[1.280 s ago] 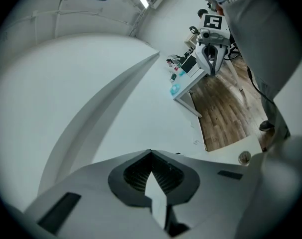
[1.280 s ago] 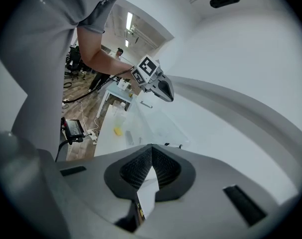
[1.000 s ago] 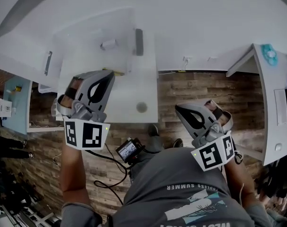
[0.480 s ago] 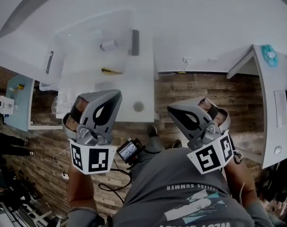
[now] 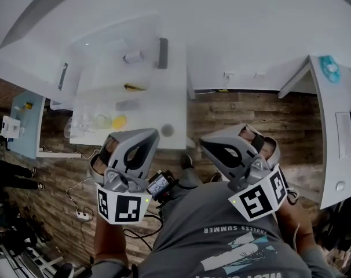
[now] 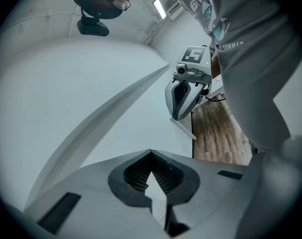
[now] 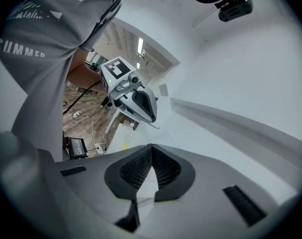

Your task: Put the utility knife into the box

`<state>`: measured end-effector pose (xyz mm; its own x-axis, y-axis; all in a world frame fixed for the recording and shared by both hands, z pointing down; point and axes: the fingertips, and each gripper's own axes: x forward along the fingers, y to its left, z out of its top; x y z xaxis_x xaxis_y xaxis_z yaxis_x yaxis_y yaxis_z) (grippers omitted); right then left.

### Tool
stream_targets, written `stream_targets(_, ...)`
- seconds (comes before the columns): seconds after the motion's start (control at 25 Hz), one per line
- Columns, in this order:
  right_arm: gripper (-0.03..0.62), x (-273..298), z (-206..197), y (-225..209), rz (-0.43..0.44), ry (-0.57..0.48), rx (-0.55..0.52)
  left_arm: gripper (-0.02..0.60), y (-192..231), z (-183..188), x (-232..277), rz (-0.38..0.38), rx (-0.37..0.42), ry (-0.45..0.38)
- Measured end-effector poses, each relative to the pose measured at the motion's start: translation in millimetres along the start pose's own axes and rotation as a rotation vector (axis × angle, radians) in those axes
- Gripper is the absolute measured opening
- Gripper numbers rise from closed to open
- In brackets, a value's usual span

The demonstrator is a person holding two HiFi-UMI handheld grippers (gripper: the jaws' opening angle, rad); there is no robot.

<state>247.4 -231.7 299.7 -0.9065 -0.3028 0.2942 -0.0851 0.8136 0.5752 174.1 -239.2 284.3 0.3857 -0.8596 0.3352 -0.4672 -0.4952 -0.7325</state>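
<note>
In the head view, the left claw (image 5: pixel 151 134) and the right claw (image 5: pixel 207 145) hung side by side in the lower half of the frame, in front of the person's grey shirt (image 5: pixel 222 236). Each claw's own view showed its two jaws closed tip to tip, with nothing between them. The left claw's tips overlapped the near edge of the white bench (image 5: pixel 175 103), and the right claw was over the wooden floor (image 5: pixel 245 112) just to the bench's right. The utility knife (image 5: pixel 134 87), a slim yellow-and-dark thing, lay on the bench in the upper left of the frame, well apart from both claws. It sat at the near edge of the clear box (image 5: pixel 106 45), but whether it was inside the box or just beside it could not be told. Nearer the claws, a small yellow round thing (image 5: pixel 119 121) also rested on the bench.
</note>
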Motion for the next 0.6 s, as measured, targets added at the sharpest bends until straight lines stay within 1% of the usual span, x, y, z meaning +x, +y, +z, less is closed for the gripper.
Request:
stream_targets(0.24,0.010,-10.7,1.1,6.3,0.014,-0.019,0.008,0.008,-13.7,1.3,-0.6,0.008,-0.052,0.017)
stream_targets(0.6,0.010,-31.1,-4.7,14.8,0.008,-0.007,0.046,0.008,-26.6,9.6,-0.2,-0.006,-0.090,0.023)
